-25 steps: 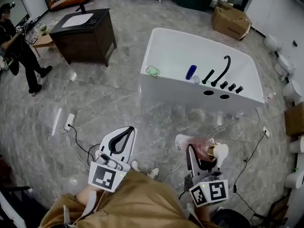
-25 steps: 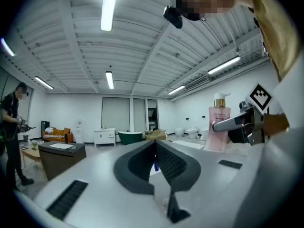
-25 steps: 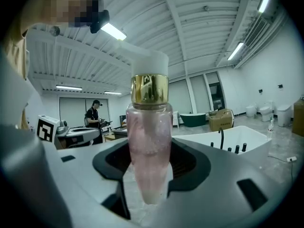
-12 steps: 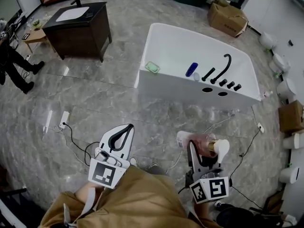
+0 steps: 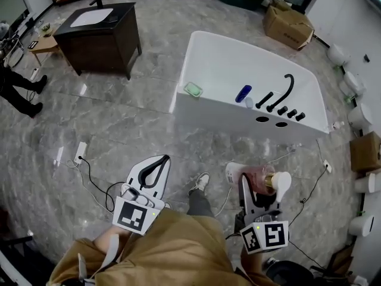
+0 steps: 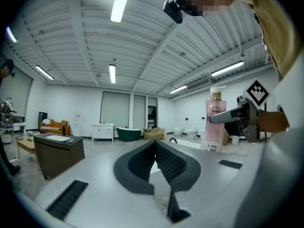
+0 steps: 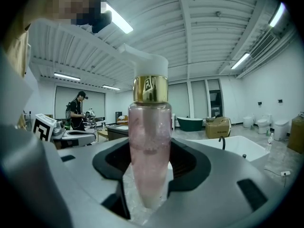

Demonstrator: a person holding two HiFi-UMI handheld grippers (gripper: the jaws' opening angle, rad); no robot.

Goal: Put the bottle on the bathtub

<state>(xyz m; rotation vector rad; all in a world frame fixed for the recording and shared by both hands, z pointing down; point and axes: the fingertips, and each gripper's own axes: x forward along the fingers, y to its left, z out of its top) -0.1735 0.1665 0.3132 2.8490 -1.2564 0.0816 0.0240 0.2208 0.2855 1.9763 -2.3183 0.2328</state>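
Observation:
A pink pump bottle [image 5: 257, 179] with a gold collar and white pump head is clamped in my right gripper [image 5: 255, 183], low and right in the head view; it fills the middle of the right gripper view [image 7: 147, 160]. My left gripper [image 5: 156, 167] is shut with nothing in it, its pads [image 6: 156, 158] pressed together. From the left gripper view the bottle [image 6: 214, 122] stands at the right. The white bathtub [image 5: 205, 103] lies ahead on the marble floor, a black faucet [image 5: 284, 88] and a blue bottle [image 5: 243, 93] on its near ledge.
A green soap dish [image 5: 192, 89] rests on the tub's left rim. A dark wooden vanity [image 5: 101, 34] stands at upper left, a cardboard box [image 5: 287, 21] behind the tub. Cables and a power strip [image 5: 80, 152] trail on the floor. A person's legs [image 5: 18, 94] are at far left.
The view has shifted slightly toward the tub; my foot has stepped forward between the grippers. The person at left has moved mostly out of view. Both grippers hold as before.

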